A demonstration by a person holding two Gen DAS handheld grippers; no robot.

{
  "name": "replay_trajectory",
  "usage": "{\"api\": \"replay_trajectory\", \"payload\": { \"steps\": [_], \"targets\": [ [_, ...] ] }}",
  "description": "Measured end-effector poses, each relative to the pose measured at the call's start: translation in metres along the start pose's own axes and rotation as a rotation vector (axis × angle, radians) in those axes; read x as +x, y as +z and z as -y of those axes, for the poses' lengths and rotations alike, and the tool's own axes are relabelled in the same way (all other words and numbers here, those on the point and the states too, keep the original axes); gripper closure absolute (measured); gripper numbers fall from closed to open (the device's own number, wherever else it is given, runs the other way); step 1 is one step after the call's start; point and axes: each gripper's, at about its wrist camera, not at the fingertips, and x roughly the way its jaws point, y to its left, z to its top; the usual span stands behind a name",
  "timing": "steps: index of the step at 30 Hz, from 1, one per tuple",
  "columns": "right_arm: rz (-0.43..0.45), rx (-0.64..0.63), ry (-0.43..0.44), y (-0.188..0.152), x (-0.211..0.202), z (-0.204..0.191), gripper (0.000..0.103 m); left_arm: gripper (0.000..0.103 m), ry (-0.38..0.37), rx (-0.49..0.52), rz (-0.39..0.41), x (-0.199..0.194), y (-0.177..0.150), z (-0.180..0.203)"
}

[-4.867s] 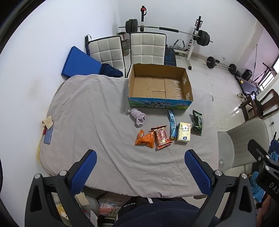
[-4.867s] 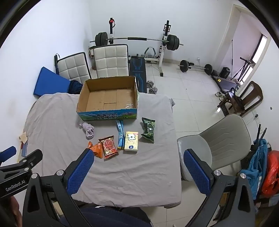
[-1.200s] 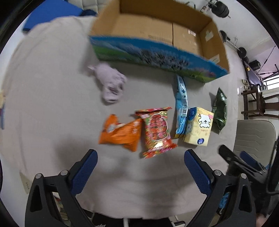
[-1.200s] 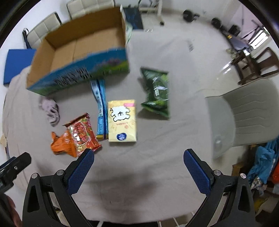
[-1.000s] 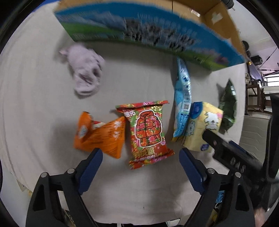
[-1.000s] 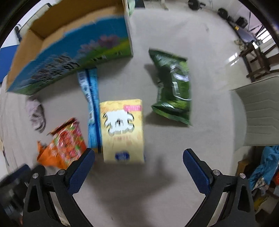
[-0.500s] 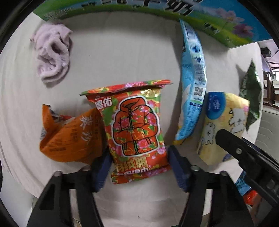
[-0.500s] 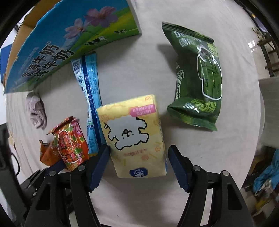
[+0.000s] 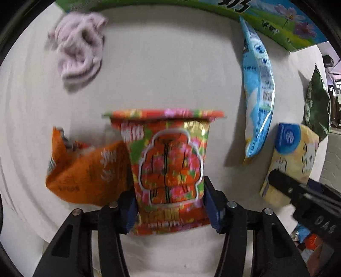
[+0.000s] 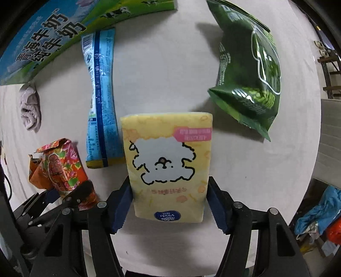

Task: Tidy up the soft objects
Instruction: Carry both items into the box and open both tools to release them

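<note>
We are clamping the left gripper (image 9: 169,209) narrow on the lower half of the red snack bag (image 9: 168,168), blue pads pressing both its side edges. The orange bag (image 9: 89,172) is lying just left of that gripper, touching the red bag's left edge. The purple cloth (image 9: 78,55) is sitting further ahead and to the left, apart from the bags. The blue pouch (image 9: 259,93) is lying ahead to the right, reaching toward the box (image 9: 277,19) wall at the far edge.

We are closing the right gripper (image 10: 170,207) on the yellow tissue pack (image 10: 168,164), pads against its two long sides near the bottom end. The blue pouch is lying just left of the pack, touching or nearly so; we cannot tell which. The green bag (image 10: 249,70) is sitting ahead to the right, apart from the pack. Everything is resting on the grey-covered counter (image 10: 166,74); left-wrist view is motion-blurred.
</note>
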Motion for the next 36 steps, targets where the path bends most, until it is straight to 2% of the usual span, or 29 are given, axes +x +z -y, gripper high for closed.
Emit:
{"api": "replay_trajectory", "payload": {
  "steps": [3, 6, 12, 19, 24, 26, 31, 36],
  "targets": [
    [0.0, 0.013, -0.023, 0.003, 0.013, -0.005, 0.035, 0.06, 0.006, -0.01, 0.015, 0.001, 0.002, -0.002],
    [0.018, 0.034, -0.025, 0.002, 0.023, -0.013, 0.037, 0.061, 0.023, -0.008, 0.043, -0.007, -0.005, -0.007],
    [0.07, 0.012, -0.006, -0.021, 0.008, -0.018, 0.037, 0.061, 0.024, 0.018, 0.102, -0.021, -0.028, 0.001],
    [0.137, -0.039, 0.037, -0.045, -0.033, -0.01, 0.038, 0.061, 0.002, 0.056, 0.21, -0.08, -0.057, 0.001],
    [0.195, -0.062, 0.078, -0.046, -0.075, -0.015, 0.038, 0.061, -0.039, 0.077, 0.301, -0.156, -0.058, -0.01],
    [0.224, -0.075, 0.1, -0.056, -0.088, -0.017, 0.038, 0.061, -0.059, 0.082, 0.328, -0.175, -0.048, -0.008],
    [0.302, -0.115, 0.151, -0.049, -0.144, -0.032, 0.038, 0.061, -0.126, 0.097, 0.366, -0.217, -0.009, -0.003],
    [0.391, -0.134, 0.151, -0.011, -0.192, -0.052, 0.038, 0.061, -0.167, 0.105, 0.388, -0.245, 0.049, -0.01]
  ]
}}
